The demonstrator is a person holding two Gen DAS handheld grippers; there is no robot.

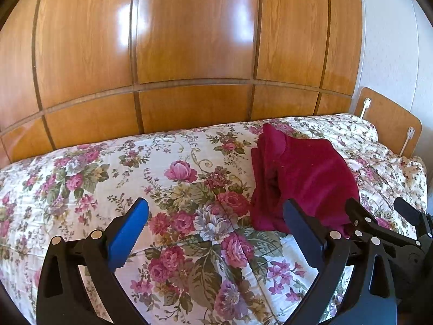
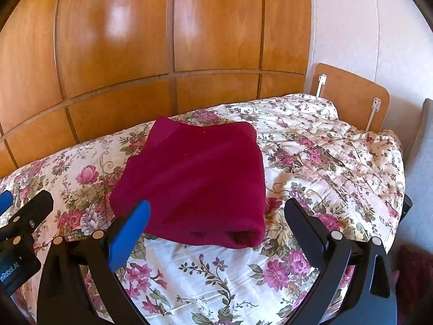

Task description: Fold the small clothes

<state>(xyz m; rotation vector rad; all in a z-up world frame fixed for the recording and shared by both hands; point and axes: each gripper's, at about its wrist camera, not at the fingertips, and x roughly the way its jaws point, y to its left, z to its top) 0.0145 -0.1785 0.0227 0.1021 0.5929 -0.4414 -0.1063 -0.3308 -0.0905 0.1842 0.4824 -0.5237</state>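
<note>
A dark red garment (image 2: pixel 194 181) lies folded into a compact rectangle on the floral bedspread (image 2: pixel 311 162). In the left wrist view the garment (image 1: pixel 305 178) lies to the right, with stacked folded edges on its left side. My right gripper (image 2: pixel 216 211) is open and empty, just in front of the garment's near edge. My left gripper (image 1: pixel 215 211) is open and empty over bare bedspread (image 1: pixel 108 176), left of the garment. The right gripper (image 1: pixel 379 211) also shows at the right of the left wrist view.
A glossy wooden wardrobe wall (image 2: pixel 162 40) runs along the far side of the bed. A wooden headboard (image 2: pixel 351 94) and white wall (image 2: pixel 351 21) stand at the right. A grey cushion edge (image 2: pixel 425 140) shows at far right.
</note>
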